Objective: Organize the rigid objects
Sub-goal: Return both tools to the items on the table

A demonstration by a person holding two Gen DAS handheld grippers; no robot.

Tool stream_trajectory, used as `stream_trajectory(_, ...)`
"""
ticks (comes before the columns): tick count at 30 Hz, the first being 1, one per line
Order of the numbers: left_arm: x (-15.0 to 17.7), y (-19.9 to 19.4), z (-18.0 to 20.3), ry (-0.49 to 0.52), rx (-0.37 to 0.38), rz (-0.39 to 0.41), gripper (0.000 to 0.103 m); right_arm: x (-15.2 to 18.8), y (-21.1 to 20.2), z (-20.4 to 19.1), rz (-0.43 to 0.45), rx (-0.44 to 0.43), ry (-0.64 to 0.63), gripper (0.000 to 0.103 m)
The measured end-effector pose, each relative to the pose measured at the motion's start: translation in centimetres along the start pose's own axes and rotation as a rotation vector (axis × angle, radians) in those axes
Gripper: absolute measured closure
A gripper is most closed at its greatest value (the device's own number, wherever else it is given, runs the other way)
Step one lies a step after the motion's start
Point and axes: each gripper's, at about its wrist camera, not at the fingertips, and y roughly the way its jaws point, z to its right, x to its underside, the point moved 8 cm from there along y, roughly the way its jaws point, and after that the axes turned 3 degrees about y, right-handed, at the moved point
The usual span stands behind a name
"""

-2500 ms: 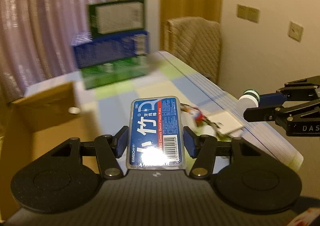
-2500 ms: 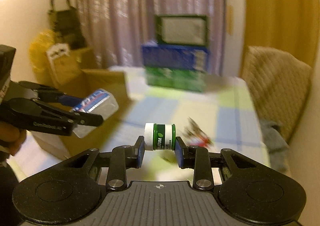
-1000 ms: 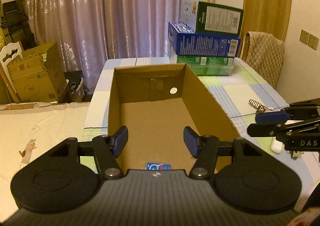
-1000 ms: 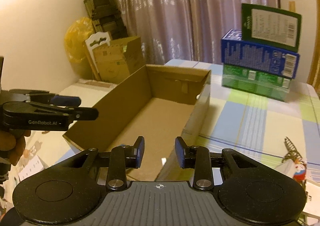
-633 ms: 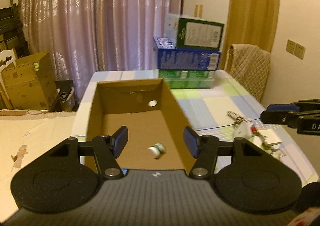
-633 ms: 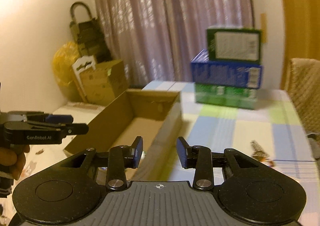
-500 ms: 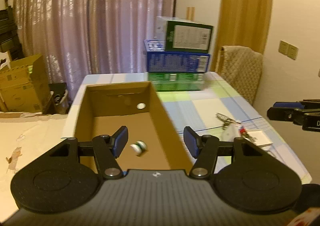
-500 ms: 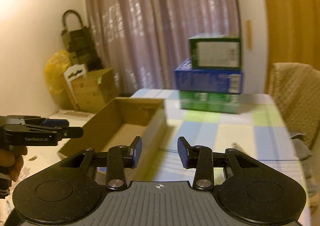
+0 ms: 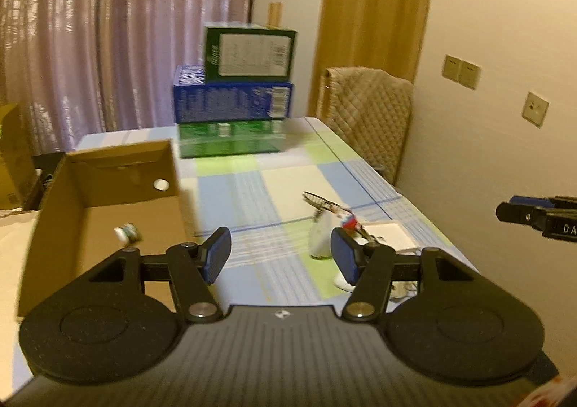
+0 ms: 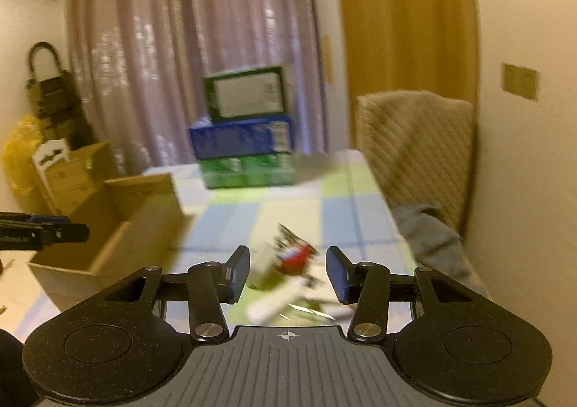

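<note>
Nearest the cameras, the left gripper (image 9: 280, 257) is held above the checked table (image 9: 238, 190) with its jaws spread wide and nothing between them, and the right gripper (image 10: 287, 277) is likewise wide and empty; both look aimed at the same spot, which suggests the person is lining up the next pick. Just beyond the fingertips lies the cluster of loose items (image 10: 288, 273) near the table's right edge: a white bottle-like piece (image 9: 321, 237), something red and white (image 9: 348, 221), a flat white card (image 9: 387, 235) and a dark comb-like thing (image 9: 319, 201), all close together and partly blurred, so their exact contacts cannot be told. These seem to be what remains to sort. To the left stands the open cardboard box (image 9: 108, 187), apparently the collecting place, and a small green-and-white jar (image 9: 126, 232) already lies on its side on the box floor. Farther back, against the curtain (image 9: 108, 28), three cartons are stacked, green (image 9: 230, 141) at the bottom, blue (image 9: 232, 100) on it, dark green (image 9: 249, 51) on top, probably parked there out of the working area. A quilted chair (image 9: 368, 107) stands at the far right corner.
</note>
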Motion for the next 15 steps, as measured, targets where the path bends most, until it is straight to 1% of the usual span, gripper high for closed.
stream_trajectory(5,0.9,2.4,2.5,0.027,0.031,-0.030,0.047,2.6,-0.4,3.0,-0.039,0.036,0.051,0.057)
stream_trajectory(9,2.0,4.3,4.0,0.058,0.059,-0.056,0.047,4.0,0.3,3.9,-0.073,0.044,0.066,0.055)
stream_trajectory(15,3.8,7.2,5.4,0.092,0.089,-0.099,0.047,5.6,1.7,4.8,-0.115,0.042,0.070,0.049)
